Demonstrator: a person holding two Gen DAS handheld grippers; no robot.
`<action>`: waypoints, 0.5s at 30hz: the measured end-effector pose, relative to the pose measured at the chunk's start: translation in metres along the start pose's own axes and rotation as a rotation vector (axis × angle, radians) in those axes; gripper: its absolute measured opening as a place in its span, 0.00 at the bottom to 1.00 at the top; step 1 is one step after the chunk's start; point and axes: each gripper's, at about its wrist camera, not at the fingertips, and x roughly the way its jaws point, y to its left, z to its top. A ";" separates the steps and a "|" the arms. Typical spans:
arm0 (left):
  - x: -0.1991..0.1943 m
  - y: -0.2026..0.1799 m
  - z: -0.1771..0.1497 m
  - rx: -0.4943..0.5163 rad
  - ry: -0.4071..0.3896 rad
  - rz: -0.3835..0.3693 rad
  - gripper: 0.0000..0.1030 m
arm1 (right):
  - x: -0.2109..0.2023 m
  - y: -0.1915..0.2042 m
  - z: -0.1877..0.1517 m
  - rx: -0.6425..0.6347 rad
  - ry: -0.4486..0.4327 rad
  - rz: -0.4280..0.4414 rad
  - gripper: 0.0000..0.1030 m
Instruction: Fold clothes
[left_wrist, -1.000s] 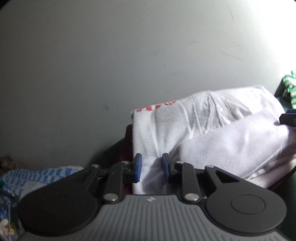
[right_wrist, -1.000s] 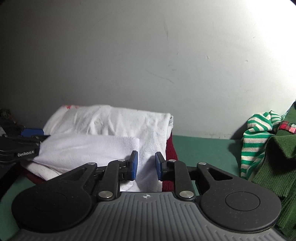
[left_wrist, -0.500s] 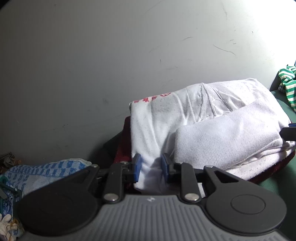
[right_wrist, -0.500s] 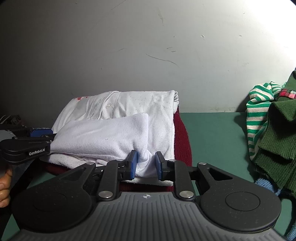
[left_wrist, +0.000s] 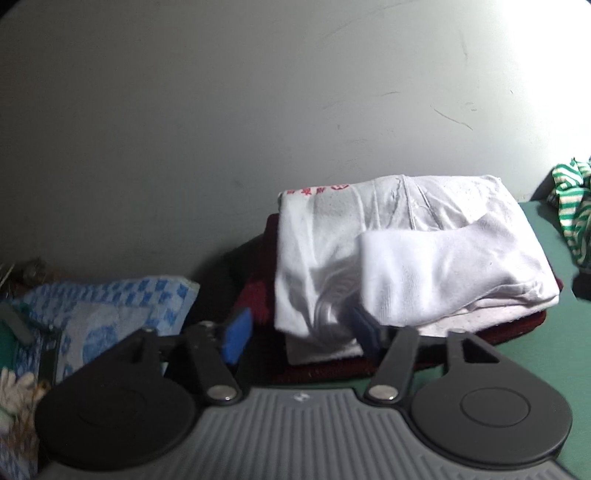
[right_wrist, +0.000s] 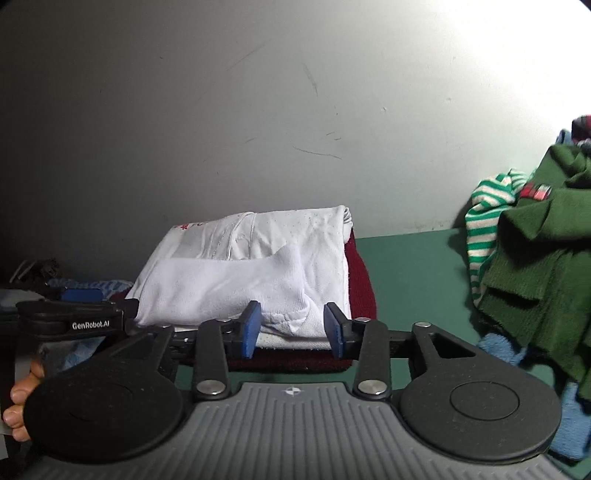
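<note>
Folded white shirt (right_wrist: 258, 258) sits on top of a dark red garment (right_wrist: 360, 280) on the green counter (right_wrist: 410, 266), near the wall.
Both tongs opening, nothing pinched: left tongs (left_wrist: 301, 334) wide, just in front of the shirt's near left corner; right tongs (right_wrist: 291, 330) half-spread with the near hem showing between them, pads clear. Soft, light, limp cotton; layers likely slide. Best grip: near hem corners, both sides. Long axis runs left-right; red print (left_wrist: 317, 190) toward wall.
</note>
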 end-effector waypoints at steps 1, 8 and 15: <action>0.009 -0.007 -0.001 -0.015 -0.001 -0.009 0.72 | -0.008 0.005 -0.003 -0.029 0.008 -0.031 0.44; -0.009 -0.036 -0.016 0.019 -0.044 0.007 0.95 | -0.042 0.018 -0.028 0.006 0.050 -0.108 0.60; -0.048 -0.040 -0.022 -0.029 -0.044 0.025 0.99 | -0.066 0.033 -0.039 0.079 0.028 -0.191 0.67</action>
